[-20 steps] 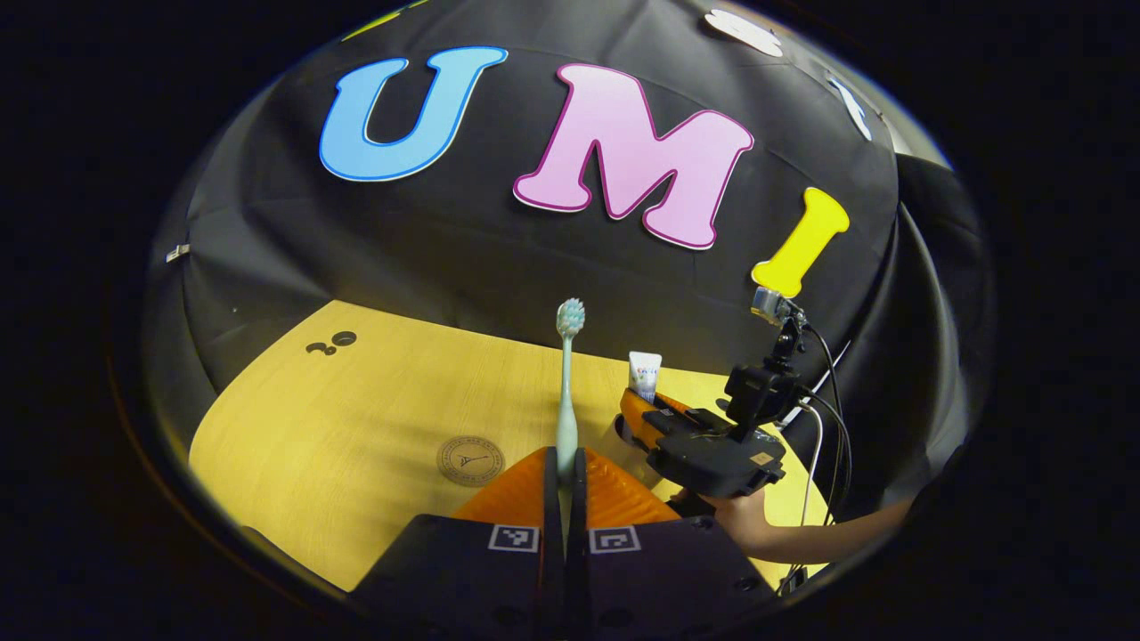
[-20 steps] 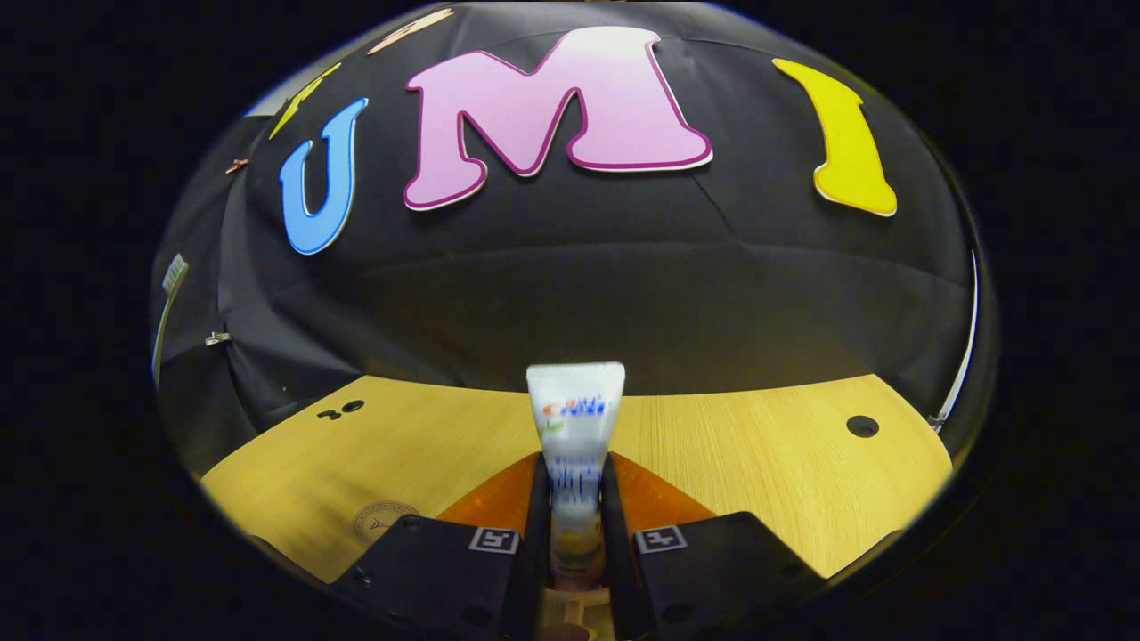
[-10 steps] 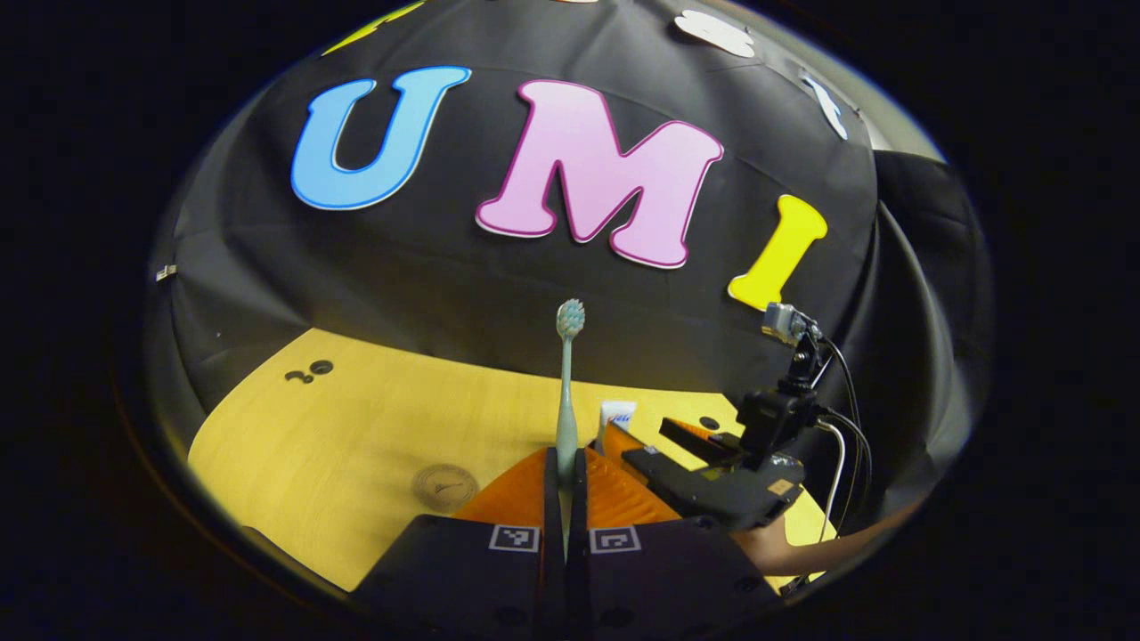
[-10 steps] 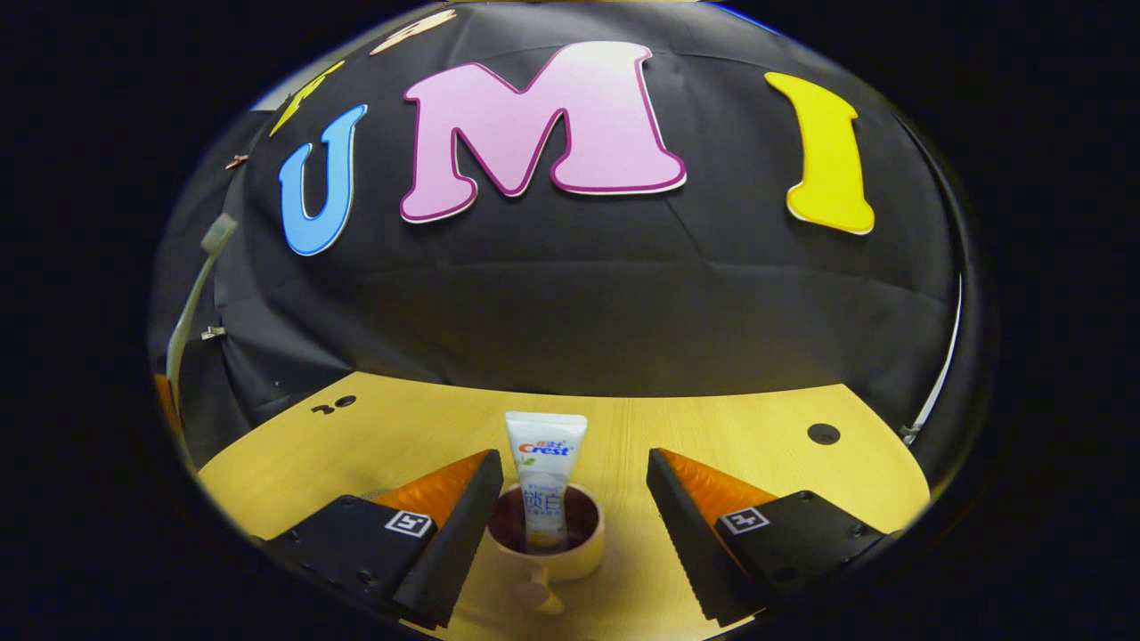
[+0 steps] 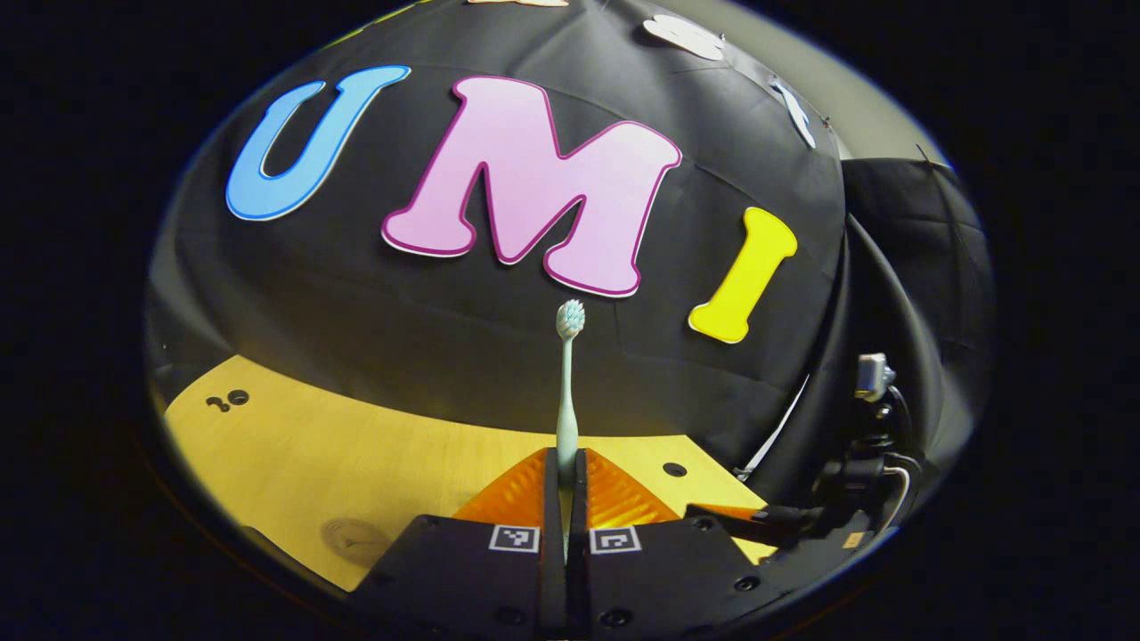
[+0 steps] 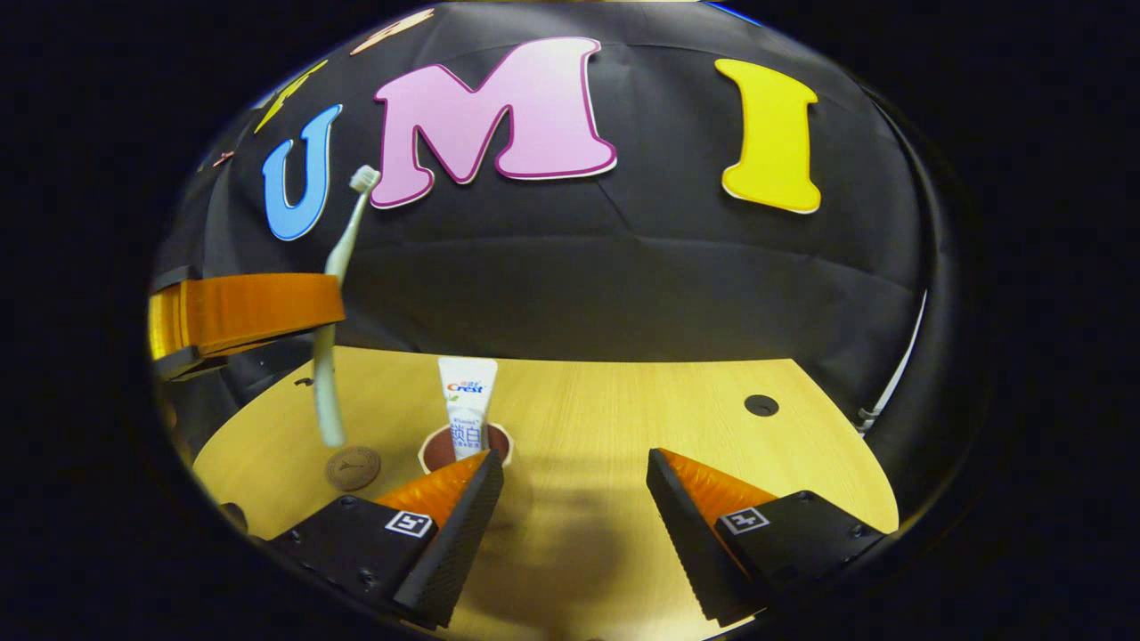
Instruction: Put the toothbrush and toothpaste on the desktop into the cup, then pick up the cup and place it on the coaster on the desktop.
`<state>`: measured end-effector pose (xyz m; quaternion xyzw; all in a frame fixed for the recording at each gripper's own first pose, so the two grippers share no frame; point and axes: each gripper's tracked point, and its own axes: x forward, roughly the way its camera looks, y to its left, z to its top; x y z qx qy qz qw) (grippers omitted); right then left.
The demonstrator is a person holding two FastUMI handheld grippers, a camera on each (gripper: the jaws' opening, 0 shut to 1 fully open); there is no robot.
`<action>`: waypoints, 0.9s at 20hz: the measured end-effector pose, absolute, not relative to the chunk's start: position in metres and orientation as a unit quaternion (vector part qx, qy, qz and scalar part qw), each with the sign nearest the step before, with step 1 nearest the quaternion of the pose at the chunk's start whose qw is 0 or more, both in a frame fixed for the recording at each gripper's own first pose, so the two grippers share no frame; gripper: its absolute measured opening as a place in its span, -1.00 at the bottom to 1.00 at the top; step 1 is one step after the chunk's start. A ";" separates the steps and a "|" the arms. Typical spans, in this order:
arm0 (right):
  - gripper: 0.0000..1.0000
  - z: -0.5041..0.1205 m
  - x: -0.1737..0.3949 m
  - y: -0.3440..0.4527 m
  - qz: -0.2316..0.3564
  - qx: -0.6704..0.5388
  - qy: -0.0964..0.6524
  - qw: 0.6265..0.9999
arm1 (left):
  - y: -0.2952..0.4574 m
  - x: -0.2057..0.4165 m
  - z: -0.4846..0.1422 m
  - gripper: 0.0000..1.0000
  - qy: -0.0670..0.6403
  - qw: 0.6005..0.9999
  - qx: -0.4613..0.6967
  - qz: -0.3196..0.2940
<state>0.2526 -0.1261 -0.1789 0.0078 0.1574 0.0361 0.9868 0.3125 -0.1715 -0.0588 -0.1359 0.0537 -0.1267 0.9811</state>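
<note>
Pale toothbrush pinched upright between left gripper fingers.

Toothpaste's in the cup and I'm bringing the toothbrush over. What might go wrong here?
The toothbrush hangs long below the left gripper, so its end may clip the cup rim and tip it. The toothpaste stands upright in the cup, narrowing the opening. The coaster lies close beside it.

Count on the desktop: four kinds, one each.
One toothbrush, one toothpaste, one cup, one coaster; two grippers.
</note>
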 end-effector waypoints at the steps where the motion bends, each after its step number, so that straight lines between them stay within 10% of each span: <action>1: 0.99 -0.182 0.248 -0.130 0.036 0.006 0.162 0.986 | -0.174 0.320 -0.063 -0.87 0.050 0.981 -0.138 -0.126; 18: 0.98 -0.227 0.226 -0.131 0.056 -0.016 0.213 0.975 | -0.196 0.356 -0.153 -0.76 0.014 0.990 -0.063 -0.128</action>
